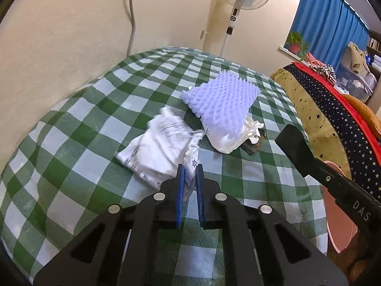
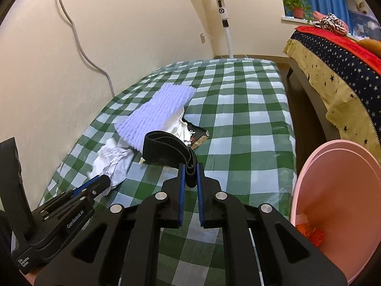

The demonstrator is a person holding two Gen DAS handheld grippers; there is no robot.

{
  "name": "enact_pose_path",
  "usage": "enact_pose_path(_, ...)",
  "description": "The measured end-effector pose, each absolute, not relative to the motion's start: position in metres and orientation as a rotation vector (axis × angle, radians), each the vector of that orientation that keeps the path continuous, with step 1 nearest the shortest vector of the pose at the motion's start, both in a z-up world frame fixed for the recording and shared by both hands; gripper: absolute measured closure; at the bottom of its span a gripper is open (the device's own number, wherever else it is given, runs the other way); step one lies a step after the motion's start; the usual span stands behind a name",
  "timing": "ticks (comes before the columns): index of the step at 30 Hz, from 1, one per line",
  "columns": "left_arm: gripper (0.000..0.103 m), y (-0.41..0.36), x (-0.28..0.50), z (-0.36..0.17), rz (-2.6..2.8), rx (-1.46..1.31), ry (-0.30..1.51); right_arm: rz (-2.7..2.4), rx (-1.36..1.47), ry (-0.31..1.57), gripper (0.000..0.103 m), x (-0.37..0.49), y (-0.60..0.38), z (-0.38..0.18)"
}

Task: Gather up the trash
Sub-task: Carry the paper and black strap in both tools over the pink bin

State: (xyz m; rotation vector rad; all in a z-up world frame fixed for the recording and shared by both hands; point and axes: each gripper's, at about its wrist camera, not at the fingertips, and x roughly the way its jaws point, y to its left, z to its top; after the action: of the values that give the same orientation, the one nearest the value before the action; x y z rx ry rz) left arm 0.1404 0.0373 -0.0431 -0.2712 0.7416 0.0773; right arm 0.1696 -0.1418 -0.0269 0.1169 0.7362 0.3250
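The bed (image 2: 250,109), covered in a green-and-white checked sheet, carried the trash. A pink bin (image 2: 338,205) stood at its right edge. A lavender foam sheet (image 1: 221,95) lay mid-bed over a white bag (image 1: 226,140). The left tool (image 1: 189,166), angled downward, had its jaws nearly pressed together, pinching the near edge of crumpled white paper (image 1: 157,152), whose long axis ran away to the left. The right tool (image 2: 189,166), also angled downward, pinched a black elastic band (image 2: 166,151) looping away to the left.
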Motion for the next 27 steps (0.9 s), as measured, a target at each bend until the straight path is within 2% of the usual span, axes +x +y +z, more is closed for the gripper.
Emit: enact_pose_path(27, 0.095, 0.017, 0.084, 0.016, -0.059, -0.216, 0.595, 0.189, 0.139, 0.642, 0.094, 0.109, -0.184, 0.031)
